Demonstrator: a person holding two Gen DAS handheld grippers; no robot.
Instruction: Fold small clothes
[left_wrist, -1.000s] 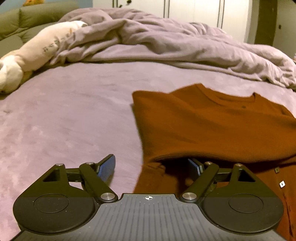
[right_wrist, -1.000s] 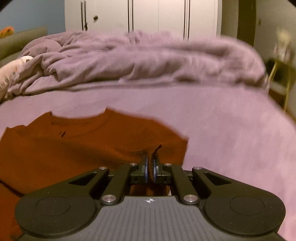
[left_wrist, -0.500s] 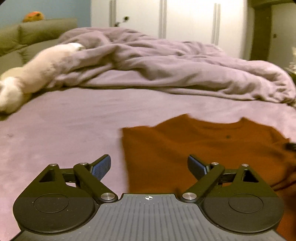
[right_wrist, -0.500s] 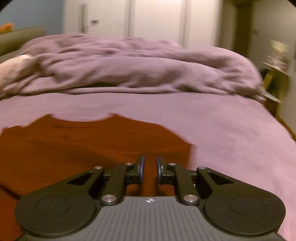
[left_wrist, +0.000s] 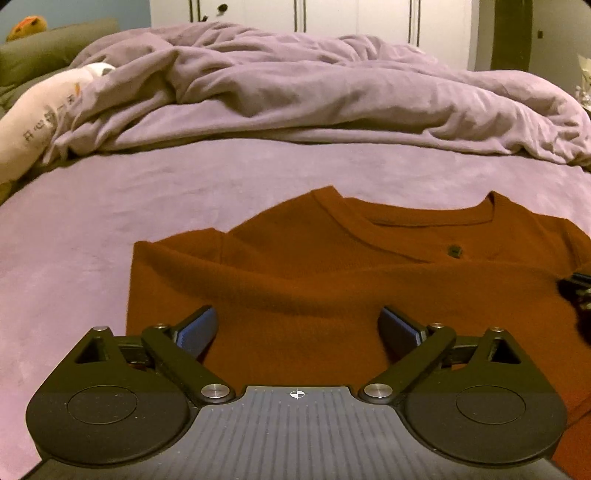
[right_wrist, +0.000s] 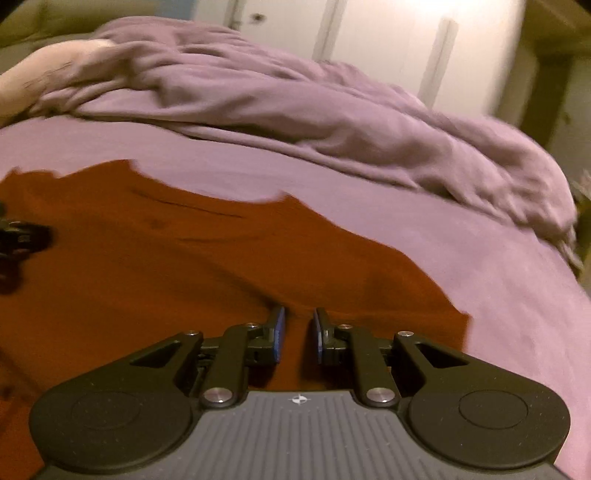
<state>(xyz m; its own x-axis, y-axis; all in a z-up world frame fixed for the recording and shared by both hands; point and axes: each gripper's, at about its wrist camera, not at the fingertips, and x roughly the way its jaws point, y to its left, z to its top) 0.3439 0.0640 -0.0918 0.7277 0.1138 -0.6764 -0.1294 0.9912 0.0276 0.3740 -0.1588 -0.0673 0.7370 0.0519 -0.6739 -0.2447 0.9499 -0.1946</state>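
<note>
A rust-brown small shirt (left_wrist: 332, 273) lies on the purple bed, neckline away from me, its lower part folded up over the chest. It also fills the left and middle of the right wrist view (right_wrist: 184, 266). My left gripper (left_wrist: 297, 326) is wide open and empty, just above the shirt's near left part. My right gripper (right_wrist: 297, 328) is open by a narrow gap and empty, over the shirt's near right corner. The tip of the right gripper shows at the right edge of the left wrist view (left_wrist: 580, 291). The left gripper shows at the left edge of the right wrist view (right_wrist: 18, 236).
A rumpled purple duvet (left_wrist: 332, 85) is heaped across the far side of the bed. A cream bolster pillow (left_wrist: 33, 122) lies at the far left by a green sofa (left_wrist: 44, 48). White wardrobe doors (left_wrist: 351, 14) stand behind. Bare bedsheet (right_wrist: 517, 295) lies right of the shirt.
My right gripper let go of the shirt fold and opened slightly. My left gripper stayed open and drew back from under the fold. The fold now rests flat on the shirt.
</note>
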